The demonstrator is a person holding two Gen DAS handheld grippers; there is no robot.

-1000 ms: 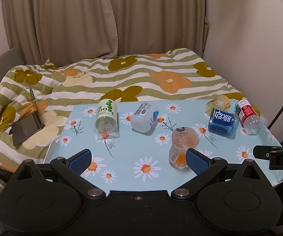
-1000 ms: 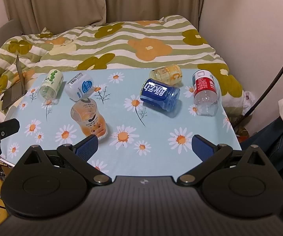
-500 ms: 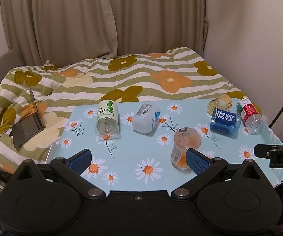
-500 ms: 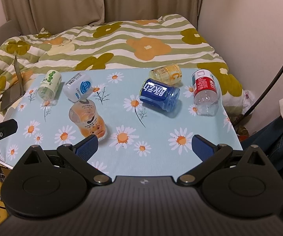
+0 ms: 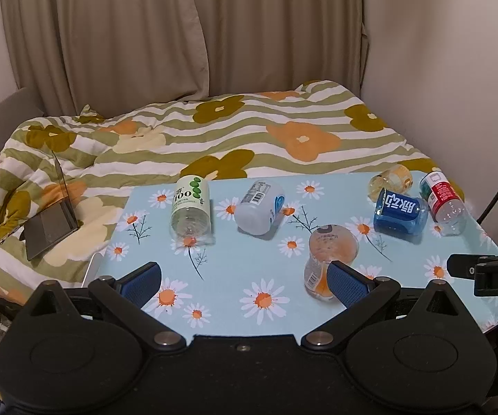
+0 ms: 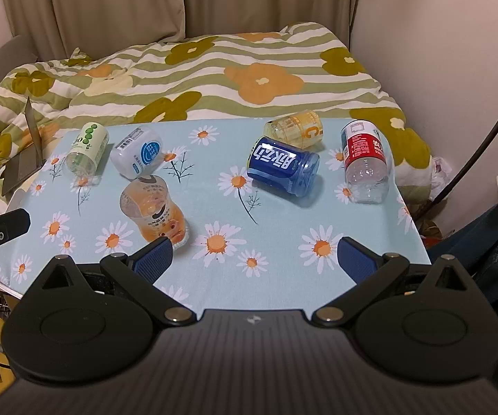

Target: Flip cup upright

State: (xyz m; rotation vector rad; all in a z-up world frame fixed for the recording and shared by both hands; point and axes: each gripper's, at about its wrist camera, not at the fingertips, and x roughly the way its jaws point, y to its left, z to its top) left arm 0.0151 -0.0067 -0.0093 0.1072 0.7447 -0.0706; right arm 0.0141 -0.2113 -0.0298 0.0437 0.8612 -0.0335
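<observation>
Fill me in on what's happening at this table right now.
A person holds a gripper in each hand over a daisy-print table. Six cut-bottle cups lie on their sides: green-label, white, orange, blue, yellow and red-label. The left gripper and right gripper are both open and empty, touching nothing. No cup is upright yet; the orange one lies nearest both grippers.

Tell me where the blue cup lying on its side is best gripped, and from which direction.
Grip the blue cup across its labelled round body, coming down from above with the open right gripper, one finger on each long side. It lies flat, with the yellow cup close behind, so a side approach looks cramped.
</observation>
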